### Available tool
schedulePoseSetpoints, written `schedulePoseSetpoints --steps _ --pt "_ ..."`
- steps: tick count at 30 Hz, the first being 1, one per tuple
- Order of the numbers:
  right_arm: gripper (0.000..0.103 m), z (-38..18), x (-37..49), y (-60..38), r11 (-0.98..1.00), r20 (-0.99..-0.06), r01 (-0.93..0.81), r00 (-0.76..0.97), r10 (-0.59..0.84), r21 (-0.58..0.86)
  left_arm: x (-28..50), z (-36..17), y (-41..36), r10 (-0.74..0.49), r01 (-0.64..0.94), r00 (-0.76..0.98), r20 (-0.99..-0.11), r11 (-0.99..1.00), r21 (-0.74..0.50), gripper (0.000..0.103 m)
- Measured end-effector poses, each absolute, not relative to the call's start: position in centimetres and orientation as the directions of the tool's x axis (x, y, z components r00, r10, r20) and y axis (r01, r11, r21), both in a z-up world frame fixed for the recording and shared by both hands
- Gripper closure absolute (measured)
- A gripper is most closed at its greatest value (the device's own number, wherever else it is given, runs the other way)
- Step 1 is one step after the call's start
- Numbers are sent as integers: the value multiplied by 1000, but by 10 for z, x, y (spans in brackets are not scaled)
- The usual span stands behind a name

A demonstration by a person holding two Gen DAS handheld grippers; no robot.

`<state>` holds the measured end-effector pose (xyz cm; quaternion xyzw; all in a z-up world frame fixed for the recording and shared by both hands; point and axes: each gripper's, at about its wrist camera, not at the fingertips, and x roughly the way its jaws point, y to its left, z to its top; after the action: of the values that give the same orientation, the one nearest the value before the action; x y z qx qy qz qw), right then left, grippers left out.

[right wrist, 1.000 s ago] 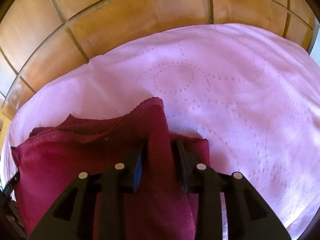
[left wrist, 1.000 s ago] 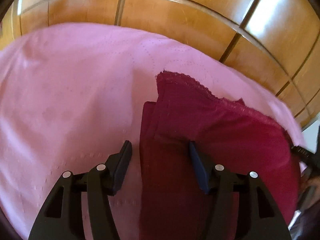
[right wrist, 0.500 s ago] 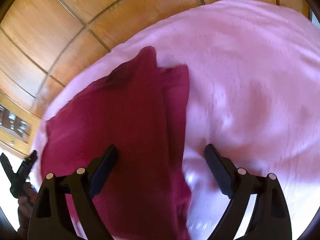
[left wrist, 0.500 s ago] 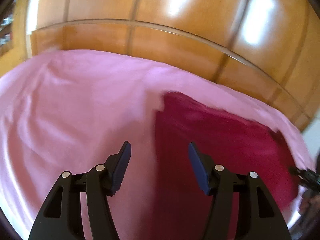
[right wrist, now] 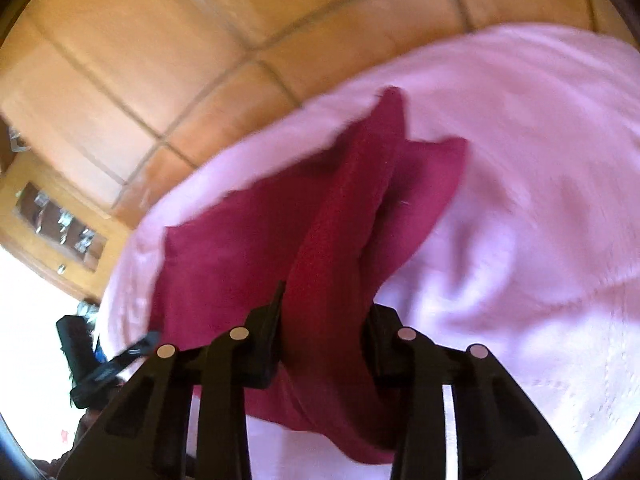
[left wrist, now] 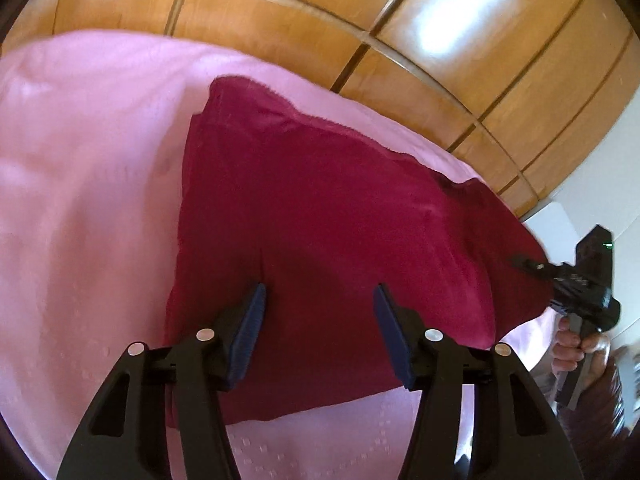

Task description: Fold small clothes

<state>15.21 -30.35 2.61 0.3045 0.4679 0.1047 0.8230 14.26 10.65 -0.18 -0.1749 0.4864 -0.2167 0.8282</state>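
A dark red garment [left wrist: 328, 216] lies folded on the pink bedspread [left wrist: 80, 200]. My left gripper [left wrist: 318, 312] is open and empty, hovering just above the garment's near part. In the right wrist view my right gripper [right wrist: 324, 312] is shut on a raised fold of the same garment [right wrist: 344, 208], which bunches up between the jaws while the rest lies on the bedspread [right wrist: 520, 200]. The right gripper also shows at the garment's right edge in the left wrist view [left wrist: 528, 264]. The left gripper shows at lower left in the right wrist view [right wrist: 138, 348].
Wooden wardrobe doors [left wrist: 360, 20] stand behind the bed. A wooden cabinet with glass panels [right wrist: 52, 216] is at the left in the right wrist view. A white surface [left wrist: 560, 224] lies past the bed's right edge.
My right gripper opened half a second ago and has now shut again on a fold of the garment. My left gripper stayed open and moved over the garment.
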Motion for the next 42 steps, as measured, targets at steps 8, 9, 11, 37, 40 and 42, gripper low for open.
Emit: schedulePoseSetpoints --steps 8,9,11,37,40,42 --pt "79 95 196 -203 819 -668 -101 527 525 564 142 -8 104 -566 195 422 -708 820 -539 48" --pt "80 98 201 -191 819 -667 -120 520 533 561 142 -8 105 -576 196 419 -702 812 -549 48" --pt "81 105 217 -157 819 -673 -177 490 555 546 143 -9 111 -595 194 414 -689 797 -572 48" --pt "29 78 139 -179 707 -585 -256 416 696 660 180 1 182 -851 33 340 -399 435 -900 37" --pt "29 63 120 -217 741 -621 -151 454 640 654 193 -3 167 -860 31 307 -408 438 -899 37" --pt "29 55 110 -230 756 -640 -105 465 612 647 201 -2 157 -854 37 293 -430 460 -887 37"
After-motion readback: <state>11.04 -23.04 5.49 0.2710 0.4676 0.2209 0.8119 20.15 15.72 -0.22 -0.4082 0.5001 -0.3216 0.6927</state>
